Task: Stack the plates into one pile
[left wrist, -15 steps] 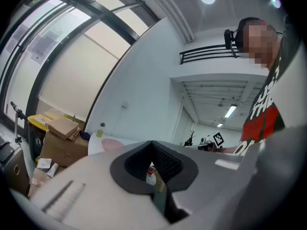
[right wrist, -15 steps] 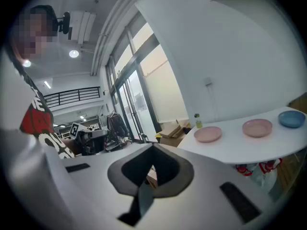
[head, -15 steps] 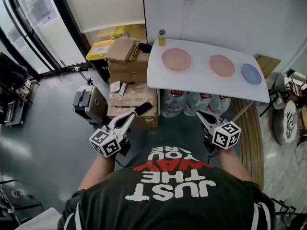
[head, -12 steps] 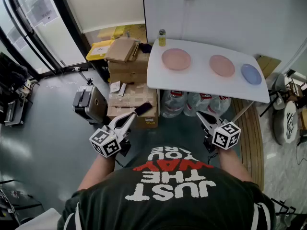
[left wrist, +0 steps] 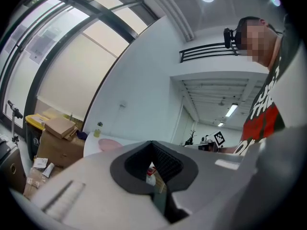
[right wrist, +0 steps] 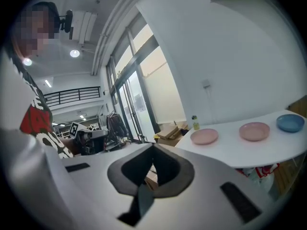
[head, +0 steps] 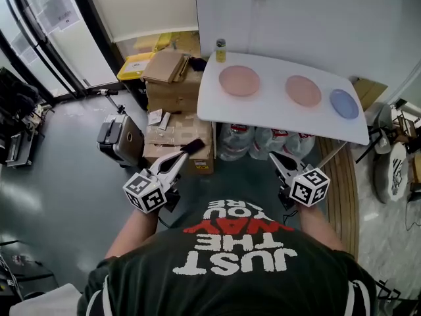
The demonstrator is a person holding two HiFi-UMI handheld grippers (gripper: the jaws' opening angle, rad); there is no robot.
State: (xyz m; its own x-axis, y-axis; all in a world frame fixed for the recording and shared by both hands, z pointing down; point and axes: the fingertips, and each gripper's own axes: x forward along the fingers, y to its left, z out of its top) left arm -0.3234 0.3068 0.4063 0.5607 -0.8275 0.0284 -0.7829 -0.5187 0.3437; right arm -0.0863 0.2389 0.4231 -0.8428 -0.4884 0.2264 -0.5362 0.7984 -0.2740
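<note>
Three plates lie apart in a row on the white table (head: 263, 114): a pink plate (head: 239, 80) at the left, a second pink plate (head: 303, 90) in the middle, and a smaller blue plate (head: 344, 103) at the right. The right gripper view shows the same pink plate (right wrist: 204, 136), pink plate (right wrist: 254, 131) and blue plate (right wrist: 290, 122). My left gripper (head: 191, 147) (left wrist: 152, 143) and right gripper (head: 273, 157) (right wrist: 153, 146) hang close to the person's chest, well short of the table. Both are shut and hold nothing.
A small yellow-green bottle (head: 221, 50) stands at the table's far left corner. Stacked cardboard boxes (head: 172, 87) sit left of the table, large water bottles (head: 260, 140) under it. A black appliance (head: 118, 140) lies on the floor at left. A curved wooden board (head: 345, 189) runs along the right.
The head view has shifted slightly, so the table sits a little further left. Both grippers stay shut and in about the same place.
</note>
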